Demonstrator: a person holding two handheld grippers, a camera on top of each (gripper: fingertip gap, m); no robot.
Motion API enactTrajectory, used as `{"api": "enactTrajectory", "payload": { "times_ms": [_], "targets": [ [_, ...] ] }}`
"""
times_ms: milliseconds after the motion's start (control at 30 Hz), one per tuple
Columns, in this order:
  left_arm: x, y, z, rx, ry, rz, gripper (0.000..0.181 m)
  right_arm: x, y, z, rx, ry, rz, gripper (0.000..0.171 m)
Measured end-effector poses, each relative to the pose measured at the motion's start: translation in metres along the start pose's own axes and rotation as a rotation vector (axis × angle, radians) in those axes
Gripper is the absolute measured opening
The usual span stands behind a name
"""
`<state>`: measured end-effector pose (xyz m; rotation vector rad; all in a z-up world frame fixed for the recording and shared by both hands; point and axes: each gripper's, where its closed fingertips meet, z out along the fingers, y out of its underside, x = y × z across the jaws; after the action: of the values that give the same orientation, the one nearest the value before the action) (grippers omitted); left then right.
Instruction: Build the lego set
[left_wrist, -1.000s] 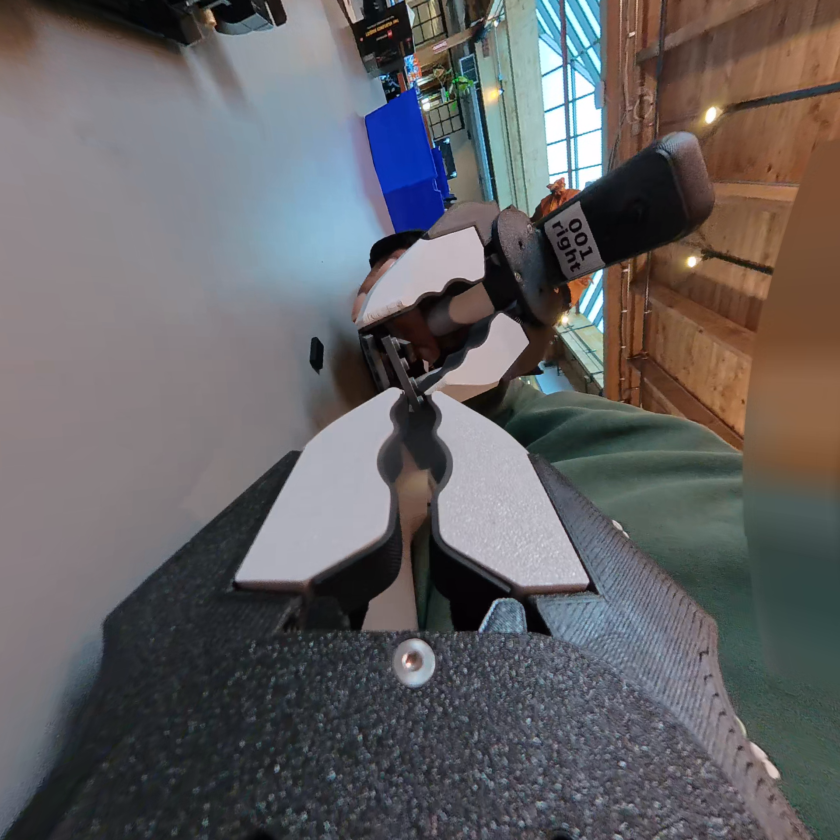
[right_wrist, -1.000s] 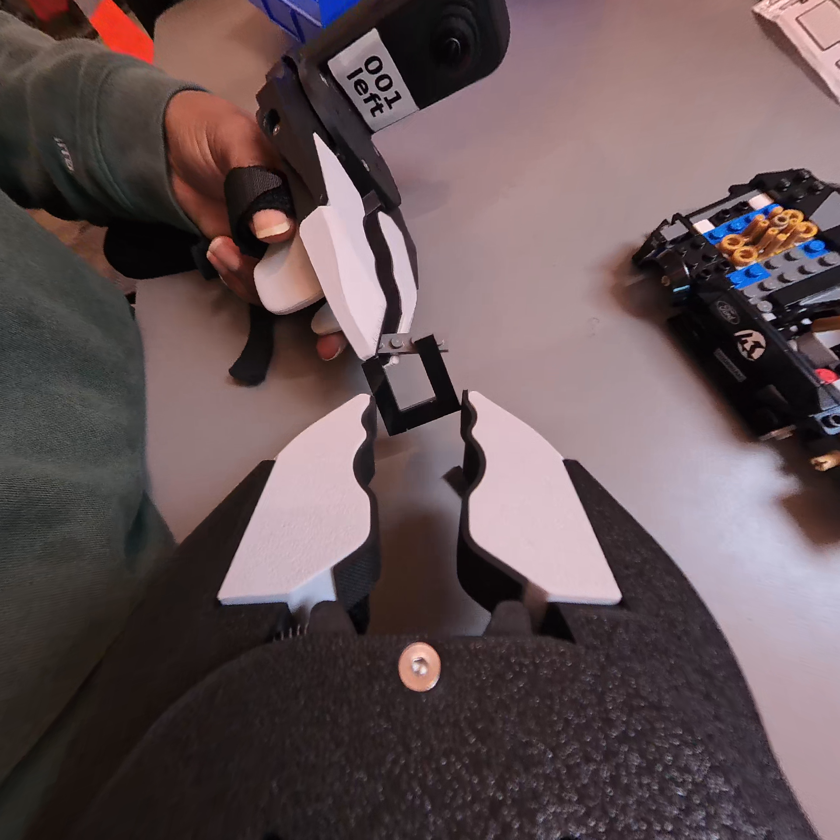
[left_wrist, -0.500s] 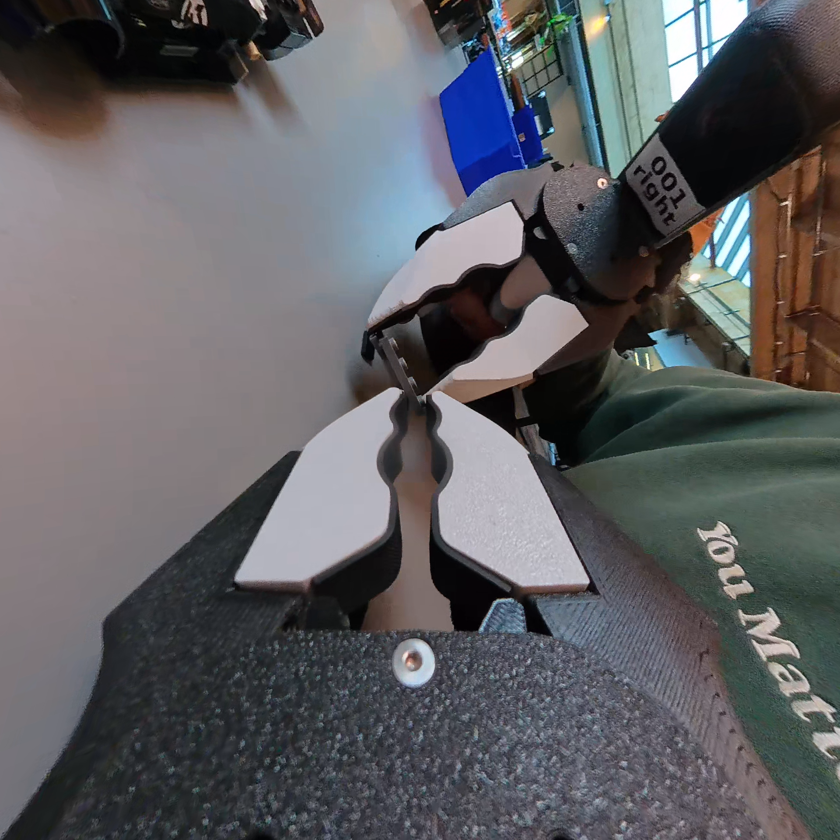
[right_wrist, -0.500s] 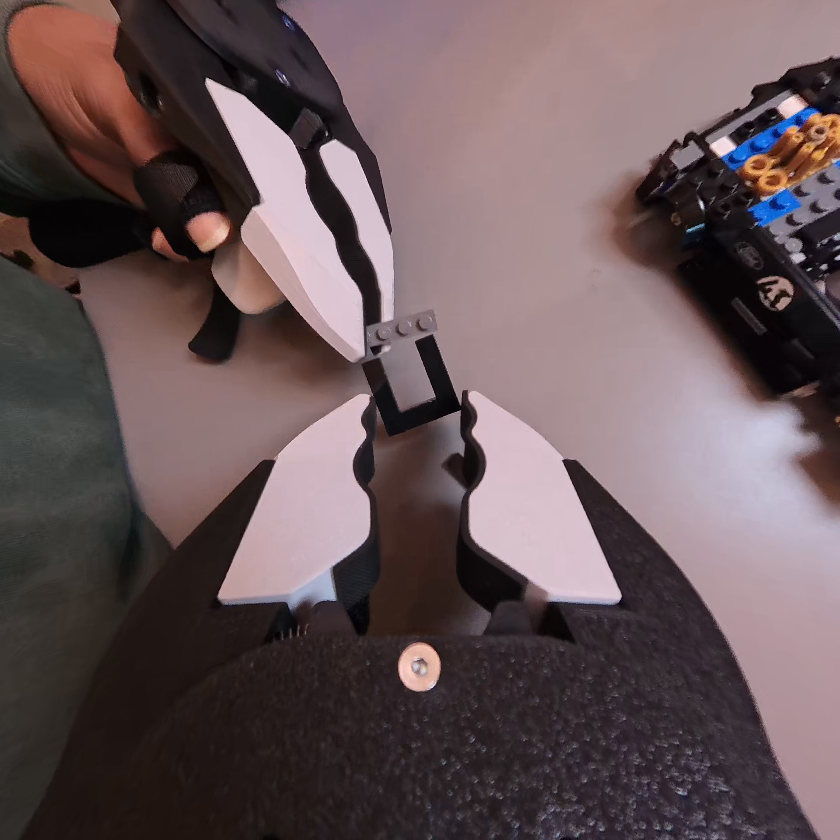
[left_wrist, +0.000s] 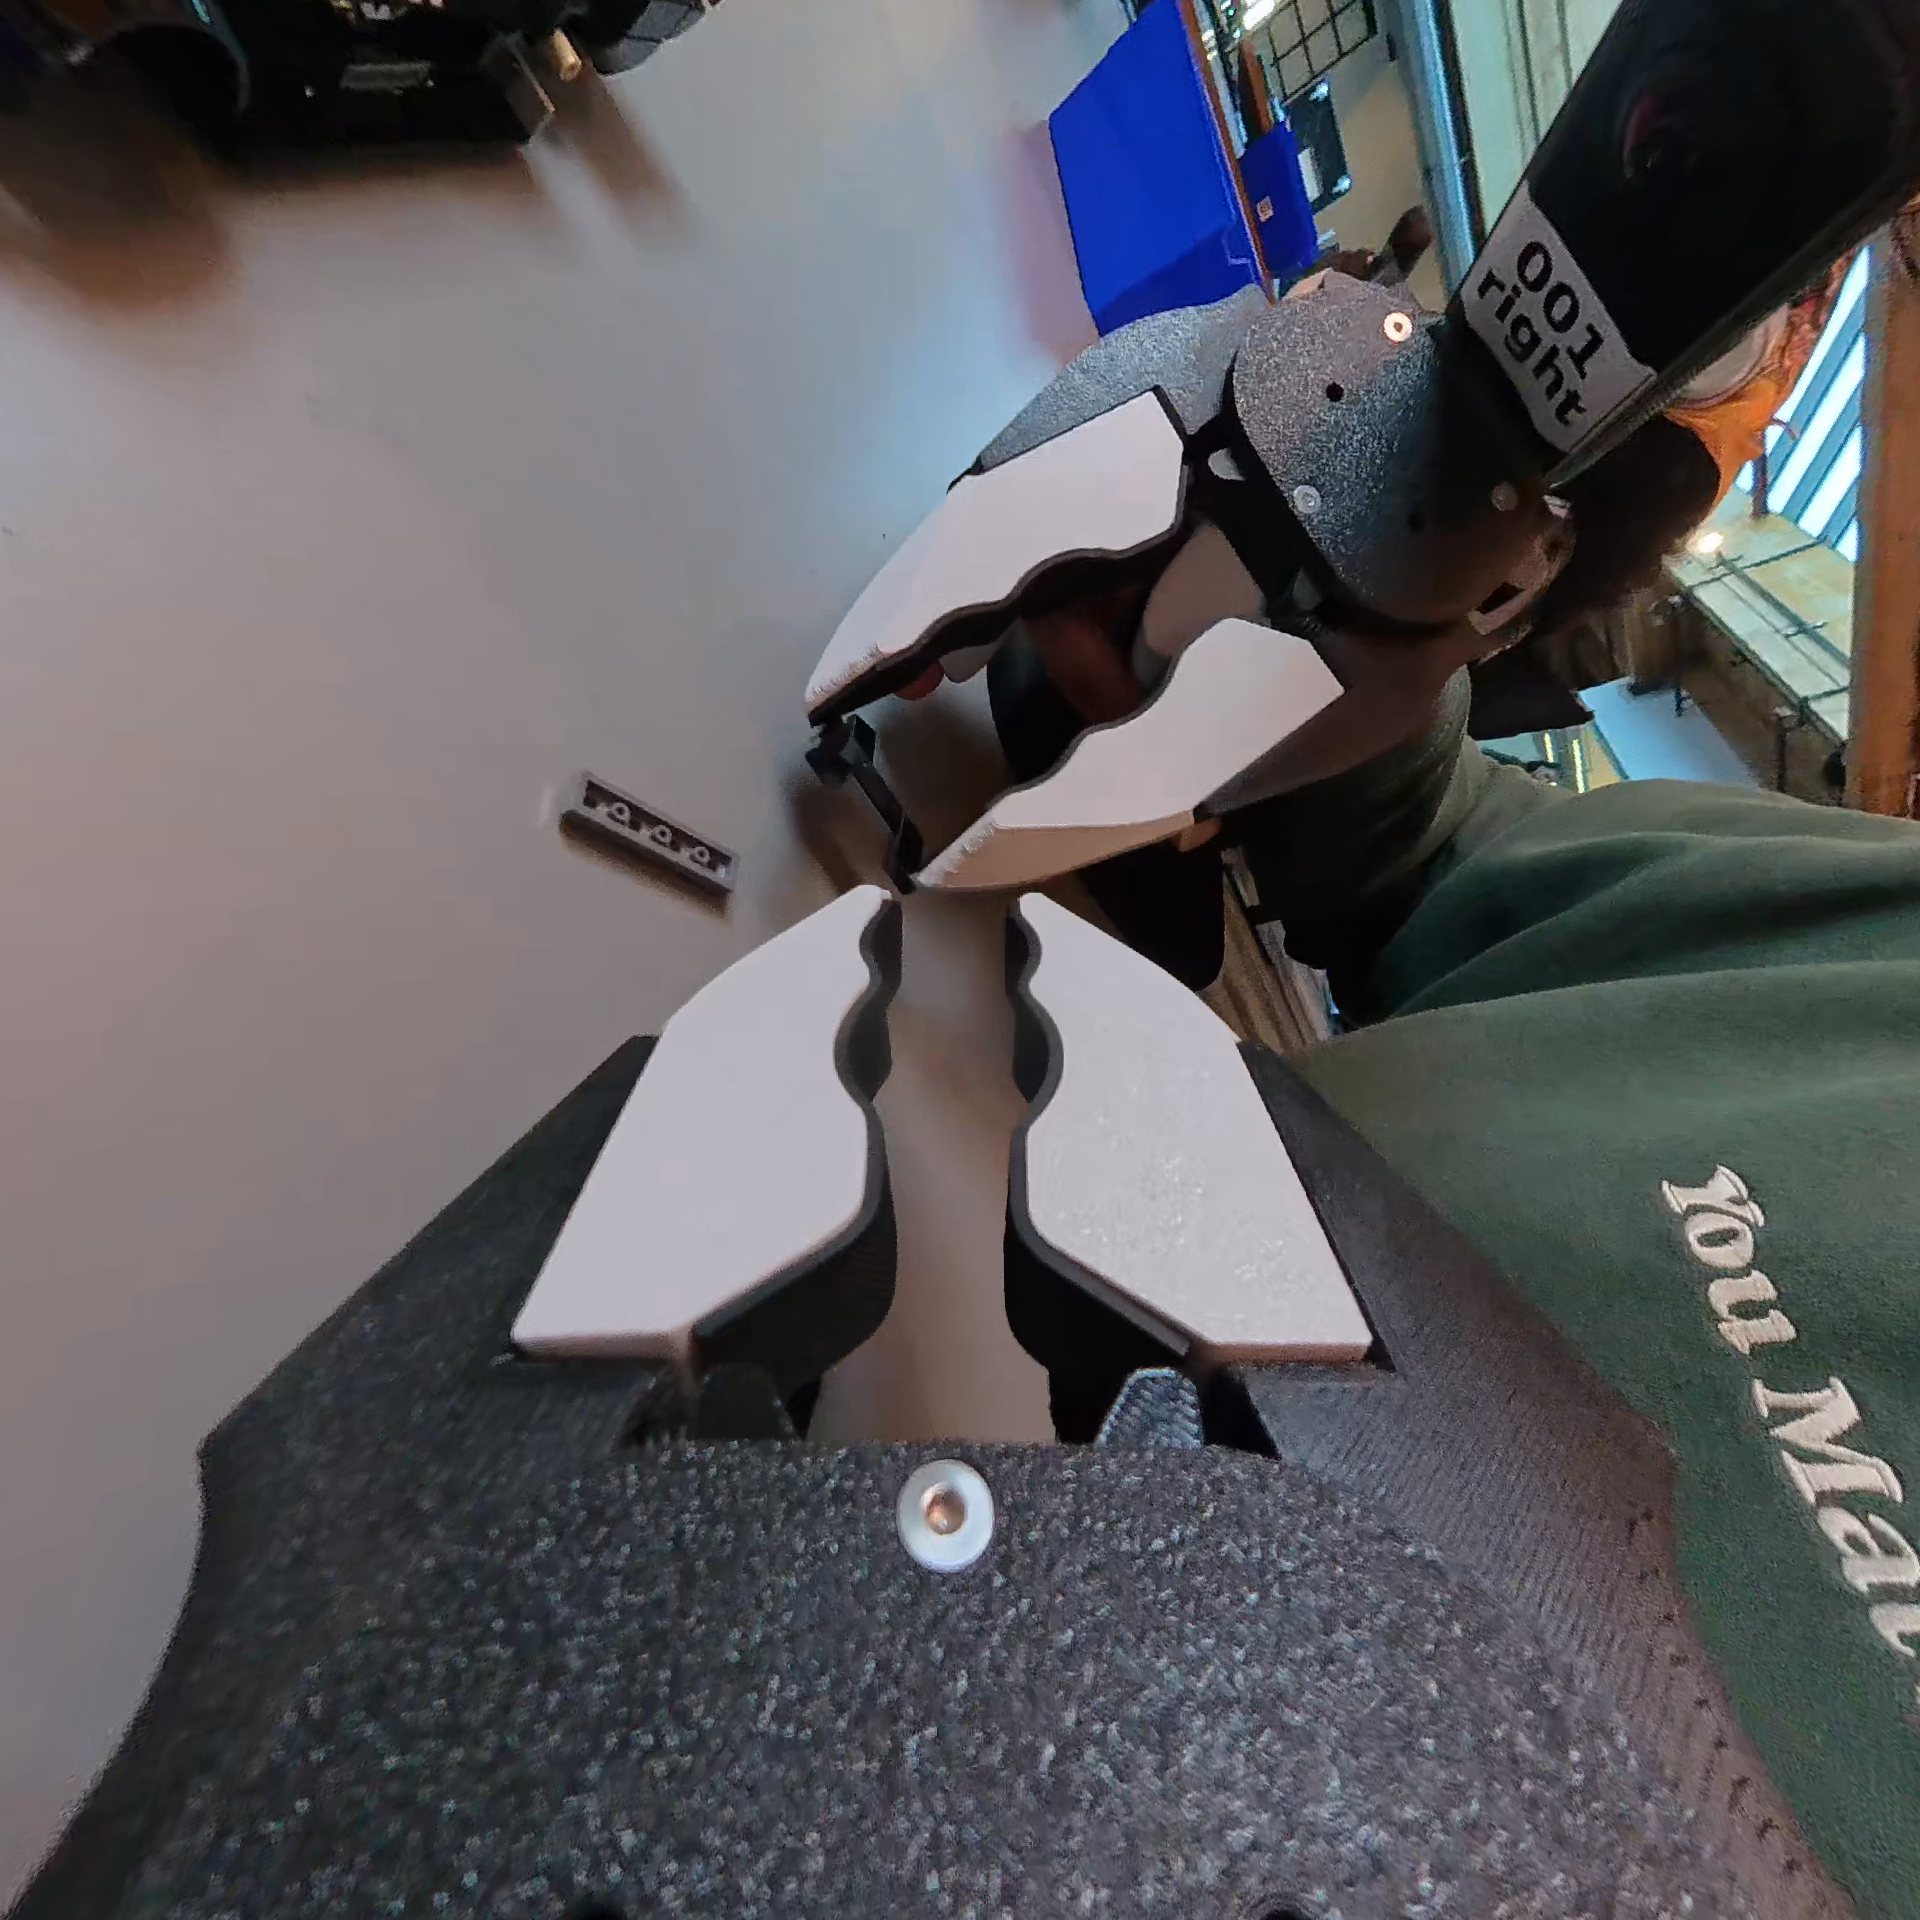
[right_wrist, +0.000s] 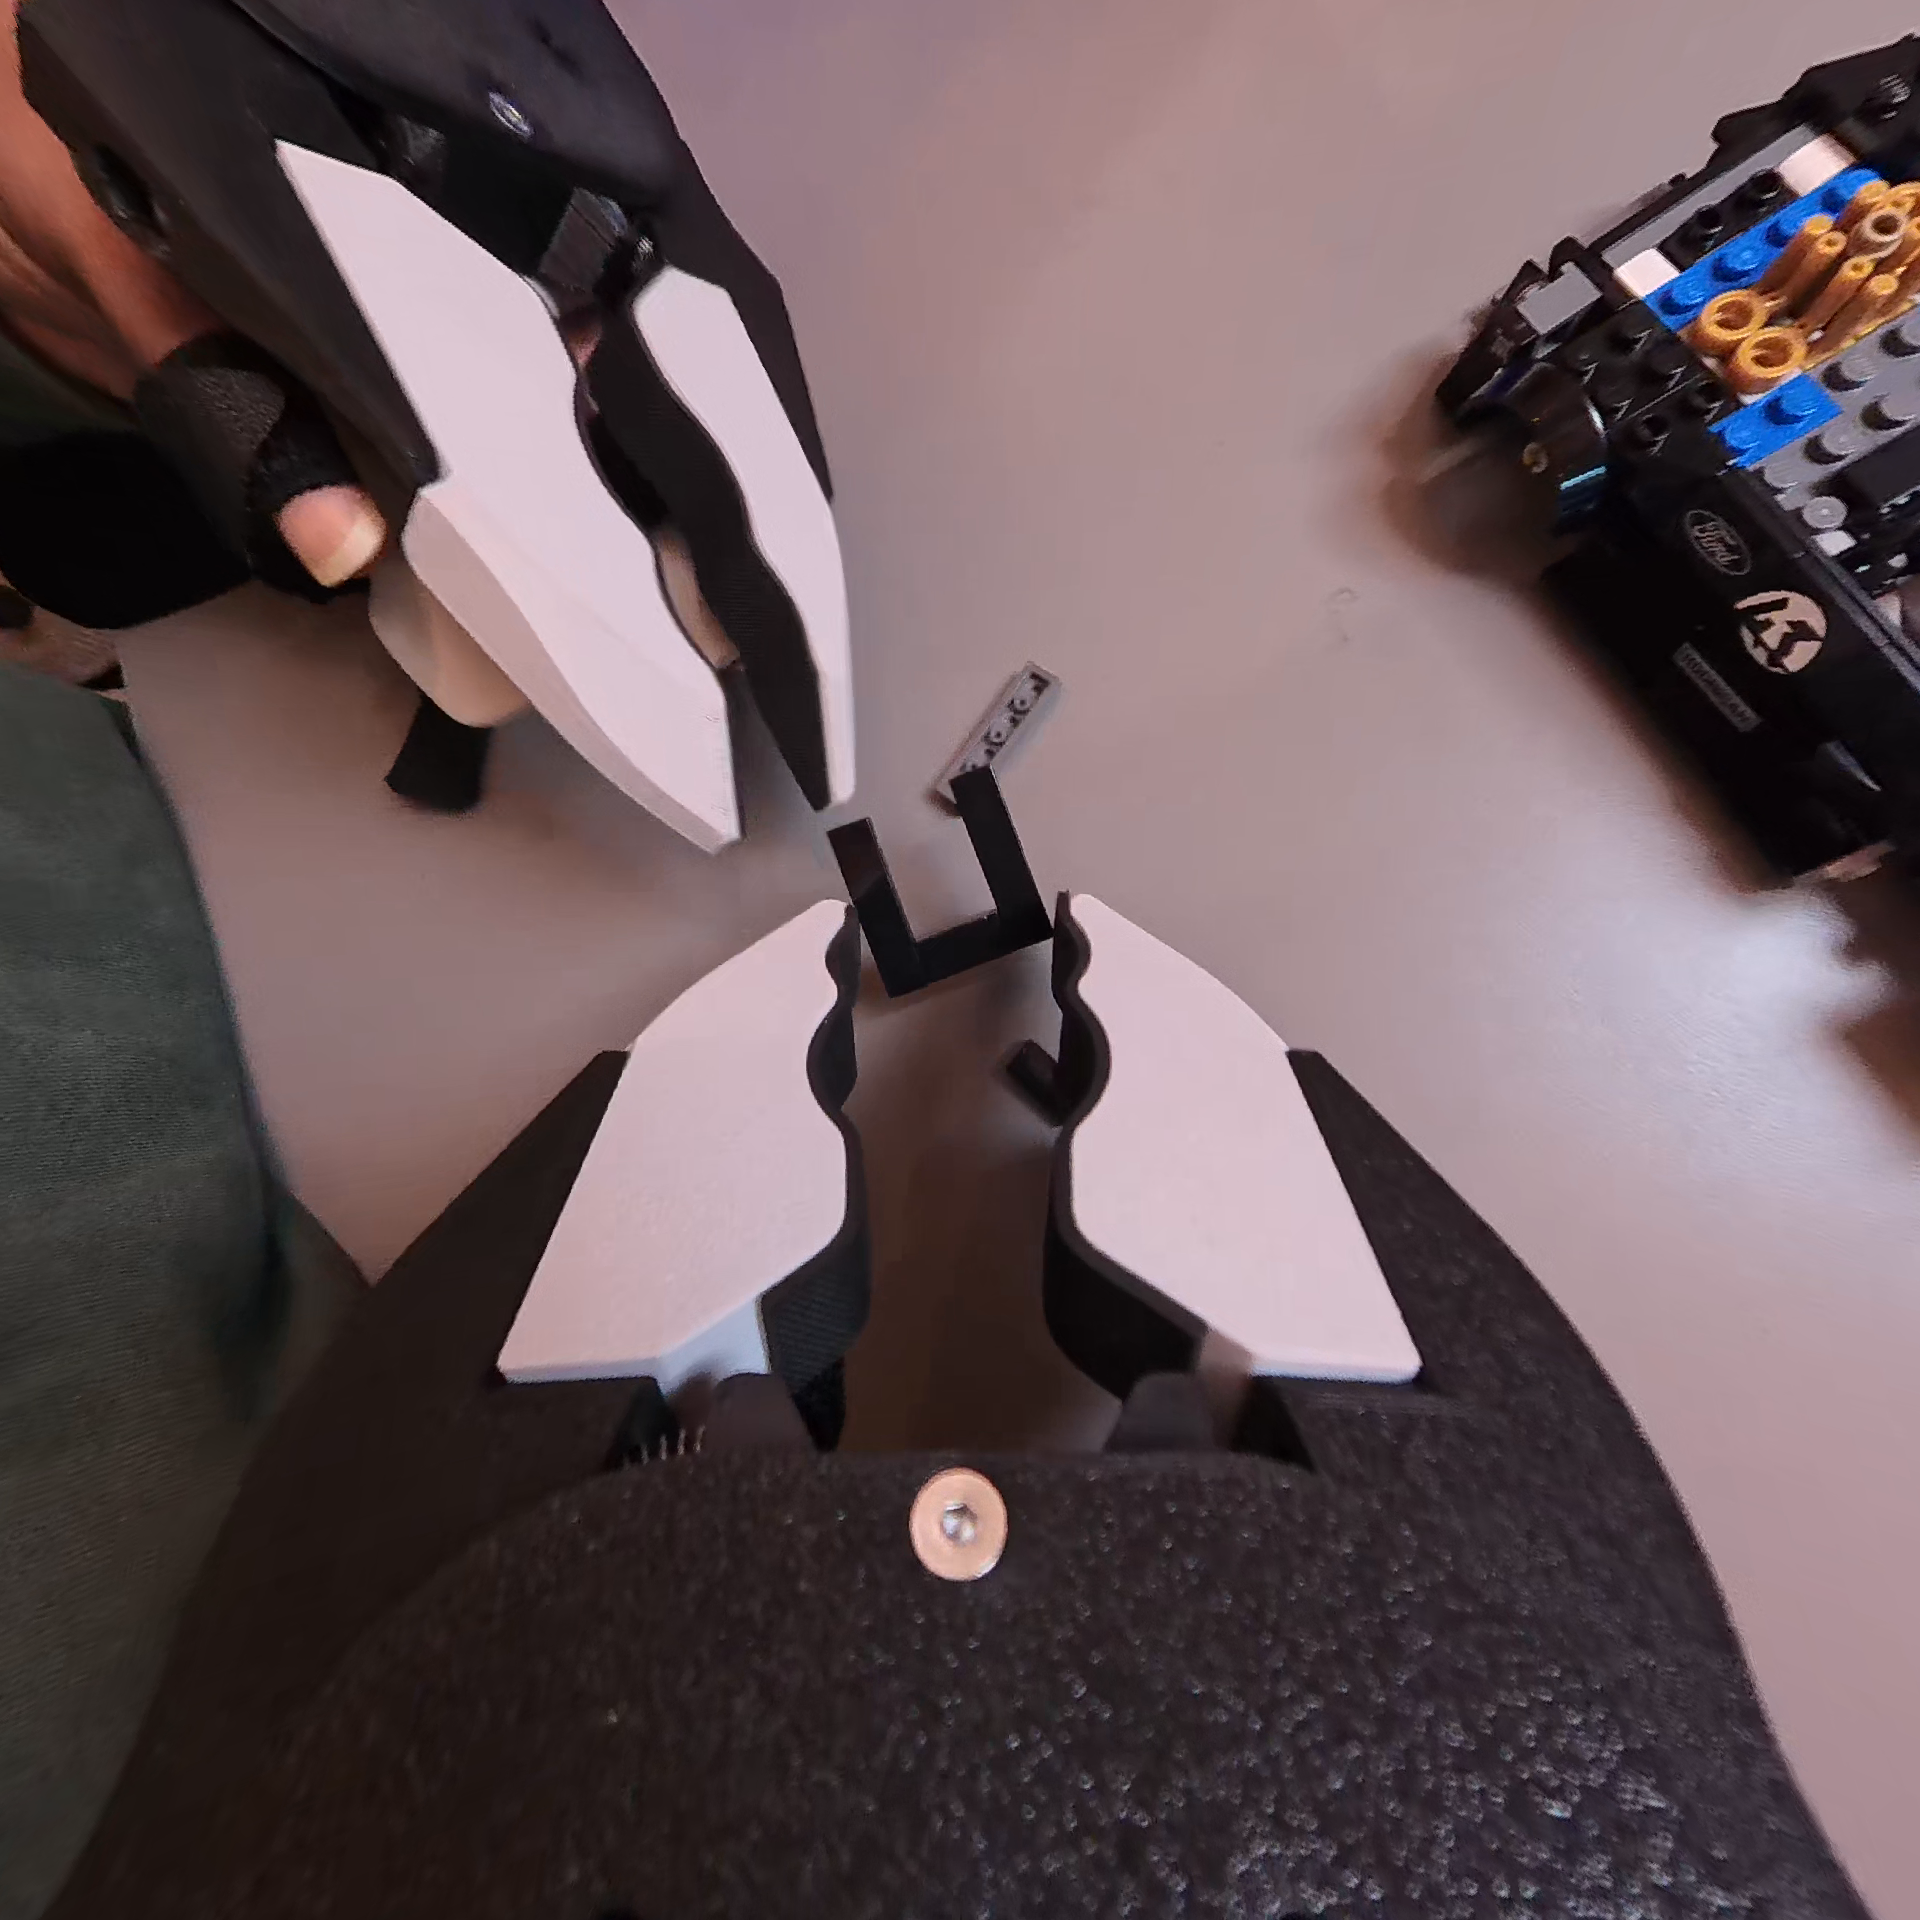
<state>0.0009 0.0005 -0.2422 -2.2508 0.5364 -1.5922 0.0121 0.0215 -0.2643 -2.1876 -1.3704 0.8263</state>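
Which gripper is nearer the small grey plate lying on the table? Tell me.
Left, narrowly. The left gripper, open and empty, hangs just beside the grey plate. The right gripper, clamping the black frame piece, sits slightly behind it.

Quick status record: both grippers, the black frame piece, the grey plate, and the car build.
left gripper: open, holding nothing
right gripper: shut on black frame piece, gripped across its closed end, open end pointing away
grey plate: lying loose on the table, studs down, just beyond the frame piece, apart from both grippers
car build: on the table off to the right in the right wrist view, untouched
attachment: plate not on frame
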Motion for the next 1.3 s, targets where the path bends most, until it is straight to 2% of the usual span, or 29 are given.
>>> {"api": "enactTrajectory", "payload": {
  "times_ms": [100, 167, 300, 433, 500, 600, 700, 900, 967, 1133, 1200, 1300],
  "targets": [
    [-0.003, -0.004, -0.008, 0.010, -0.043, 0.057, 0.019, 0.006, 0.001, 0.001, -0.020, 0.038, -0.039, 0.036],
    [-0.018, -0.008, -0.016, -0.011, -0.169, 0.171, 0.020, 0.011, 0.001, 0.002, -0.046, 0.063, -0.077, 0.036],
    [-0.047, -0.013, -0.022, -0.178, -0.493, 0.510, 0.037, 0.022, -0.002, 0.001, -0.063, 0.081, -0.088, 0.035],
    [-0.055, -0.011, -0.005, -0.324, -0.627, 0.755, 0.046, 0.031, -0.004, -0.002, -0.043, 0.089, -0.063, 0.036],
    [-0.053, -0.010, 0.001, -0.358, -0.617, 0.777, 0.045, 0.031, -0.003, -0.004, -0.032, 0.090, -0.056, 0.036],
    [-0.052, -0.008, 0.002, -0.393, -0.579, 0.745, 0.033, 0.028, 0.003, -0.007, -0.019, 0.080, -0.044, 0.036],
    [-0.050, -0.007, 0.002, -0.401, -0.534, 0.707, 0.033, 0.026, 0.007, -0.010, -0.003, 0.067, -0.038, 0.036],
    [-0.009, -0.009, 0.009, -0.268, -0.169, 0.438, 0.033, 0.021, 0.009, -0.014, 0.016, 0.053, -0.067, 0.036],
    [-0.005, -0.012, 0.005, -0.237, -0.096, 0.332, 0.042, 0.023, 0.010, -0.016, 0.016, 0.060, -0.066, 0.036],
    [-0.038, -0.047, -0.031, -0.074, -0.296, 0.329, 0.046, 0.024, 0.013, -0.020, 0.021, 0.062, -0.059, 0.036],
    [-0.041, -0.045, -0.036, -0.087, -0.336, 0.390, 0.040, 0.024, 0.014, -0.020, 0.017, 0.063, -0.066, 0.036],
    [-0.032, -0.024, -0.023, -0.196, -0.323, 0.580, 0.031, 0.026, 0.016, -0.019, 0.002, 0.072, -0.078, 0.036]
  ]
}}
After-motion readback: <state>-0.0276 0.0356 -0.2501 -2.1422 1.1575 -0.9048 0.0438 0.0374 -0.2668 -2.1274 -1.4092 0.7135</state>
